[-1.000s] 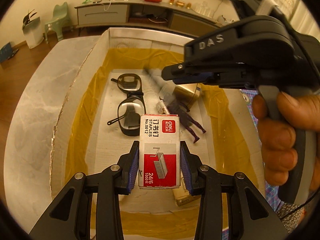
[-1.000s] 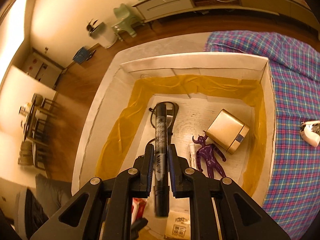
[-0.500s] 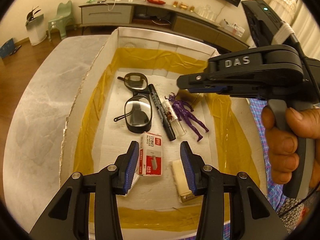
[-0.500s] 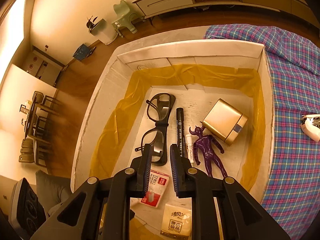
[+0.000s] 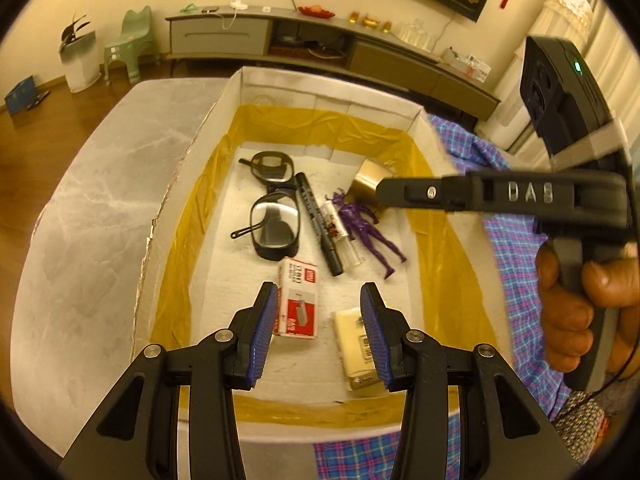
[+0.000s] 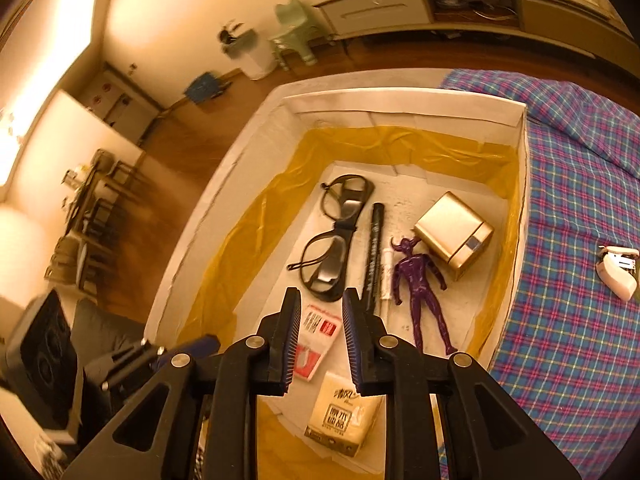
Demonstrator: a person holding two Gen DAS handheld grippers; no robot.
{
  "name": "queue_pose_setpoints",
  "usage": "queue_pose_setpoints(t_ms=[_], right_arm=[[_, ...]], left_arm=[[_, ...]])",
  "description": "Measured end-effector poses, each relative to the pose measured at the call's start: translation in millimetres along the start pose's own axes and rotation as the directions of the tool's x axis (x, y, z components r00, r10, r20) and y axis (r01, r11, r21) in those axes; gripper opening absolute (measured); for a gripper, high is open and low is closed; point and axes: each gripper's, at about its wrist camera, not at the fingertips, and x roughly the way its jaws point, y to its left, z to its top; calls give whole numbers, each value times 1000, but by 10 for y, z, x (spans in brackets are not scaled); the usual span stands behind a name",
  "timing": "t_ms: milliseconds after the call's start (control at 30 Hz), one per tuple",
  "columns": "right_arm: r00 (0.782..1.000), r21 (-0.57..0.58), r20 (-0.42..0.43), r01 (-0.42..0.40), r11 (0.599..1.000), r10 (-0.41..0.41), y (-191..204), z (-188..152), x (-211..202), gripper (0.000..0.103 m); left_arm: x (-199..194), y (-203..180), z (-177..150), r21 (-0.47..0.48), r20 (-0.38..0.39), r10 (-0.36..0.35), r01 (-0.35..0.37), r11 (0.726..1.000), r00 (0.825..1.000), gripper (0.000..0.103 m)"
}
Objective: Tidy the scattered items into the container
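Note:
A white box [image 5: 192,184] [image 6: 400,98] with yellow lining holds black glasses [image 5: 272,216] [image 6: 332,240], a black marker [image 5: 318,222] [image 6: 373,252], a purple figure [image 5: 370,232] [image 6: 420,292], a gold case [image 5: 366,182] [image 6: 454,232], a red staples box [image 5: 298,298] [image 6: 318,340], a clear tube [image 5: 340,232] and a yellow packet [image 5: 354,340] [image 6: 340,412]. My left gripper [image 5: 320,328] hangs open above the staples box, empty. My right gripper [image 6: 320,340] is above the box's near end; its jaws are opening with nothing between them.
A white stapler [image 6: 618,272] lies on the plaid cloth [image 6: 580,200] to the right of the box. A person's hand [image 5: 576,304] holds the right gripper's handle [image 5: 532,200] over the box's right side. A marble tabletop [image 5: 80,220] lies left of the box.
The left gripper let go of the staples box, which now lies in the container. The right gripper let go of the black marker, which lies beside the glasses, and moved right.

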Motion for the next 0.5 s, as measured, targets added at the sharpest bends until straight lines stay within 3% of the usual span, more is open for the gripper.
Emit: queue_pose_setpoints(t_ms=[267,500], right_arm=[[997,-109,56,-40,993,46,23,-299,-239,27],[989,-158,112,-82,984,100,-63,-567,-548,27]], left_arm=[[-231,-289,-29,63,67,-25,21,998,997,46],[-320,-627,-115,127,81,-49,38,991,995,46]])
